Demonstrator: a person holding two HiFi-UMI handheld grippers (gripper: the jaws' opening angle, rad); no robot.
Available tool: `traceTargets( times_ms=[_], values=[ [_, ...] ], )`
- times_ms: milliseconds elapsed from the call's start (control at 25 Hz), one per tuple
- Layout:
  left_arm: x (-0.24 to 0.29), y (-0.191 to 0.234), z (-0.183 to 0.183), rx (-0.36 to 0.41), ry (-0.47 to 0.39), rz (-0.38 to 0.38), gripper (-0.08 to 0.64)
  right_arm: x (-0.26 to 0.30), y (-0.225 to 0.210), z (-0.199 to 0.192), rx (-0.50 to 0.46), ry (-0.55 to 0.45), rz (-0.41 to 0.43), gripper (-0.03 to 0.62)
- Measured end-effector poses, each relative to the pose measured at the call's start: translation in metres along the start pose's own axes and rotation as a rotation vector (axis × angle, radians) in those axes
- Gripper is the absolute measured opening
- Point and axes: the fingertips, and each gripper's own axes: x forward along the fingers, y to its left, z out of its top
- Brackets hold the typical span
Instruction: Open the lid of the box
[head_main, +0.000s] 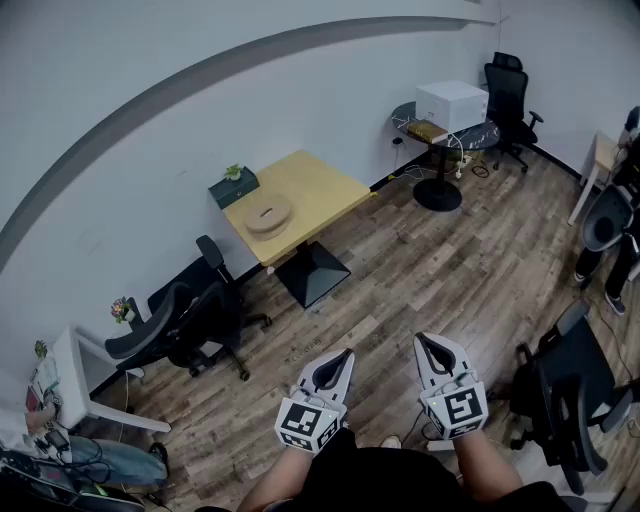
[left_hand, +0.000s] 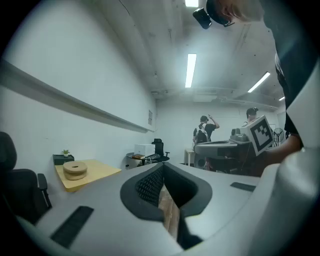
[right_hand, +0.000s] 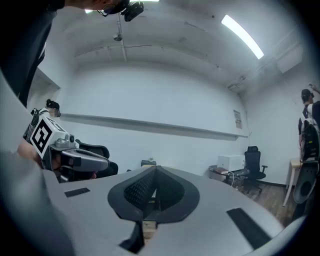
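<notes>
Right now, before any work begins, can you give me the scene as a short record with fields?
left gripper: shut, empty, held above the wood floor
right gripper: shut, empty, beside the left one
box: round wooden box, lid seemingly in place
box location: on the yellow table, near the wall
beside the box: dark box with a small plant, at the table's wall-side corner
gap: both grippers far from the table, touching nothing
task state: lid not yet opened
</notes>
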Motion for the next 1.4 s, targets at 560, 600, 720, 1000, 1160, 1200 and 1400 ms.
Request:
traceTargets(
  times_ms=[560,600,720,1000,1160,1200,1400],
  values=[
    [0.01,0.033,-0.006,-0.005,0.036,-0.003,0.018,0.027,-0.003,-0.005,0.033,0.003,-0.019,0.02],
    [0.012,0.038,-0.007,-0.006,0.039,0.001,0.018,0.032,-0.005,-0.004,0.045,-0.003,-0.022,0.02],
    [0.018,0.053,-0.009,-0.015,0.045,0.009,0.018,0.046,-0.01,-0.002,0.071,-0.028,-0.023,0.02],
    [0.038,0.08,-0.013,-0.026,0.046,0.008,0.018,0.078,-0.018,0.0,0.058,-0.04,-0.029,0.022],
    [0.05,0.095,-0.014,-0.036,0.046,0.001,0.018,0.098,-0.022,-0.004,0.068,-0.035,-0.026,0.037],
    [0.052,0.099,-0.014,-0.035,0.046,-0.002,0.018,0.104,-0.022,-0.005,0.067,-0.033,-0.022,0.048],
    [0.062,0.126,-0.012,-0.033,0.047,-0.006,0.018,0.137,-0.021,0.0,0.028,-0.015,0.011,0.172]
  ],
)
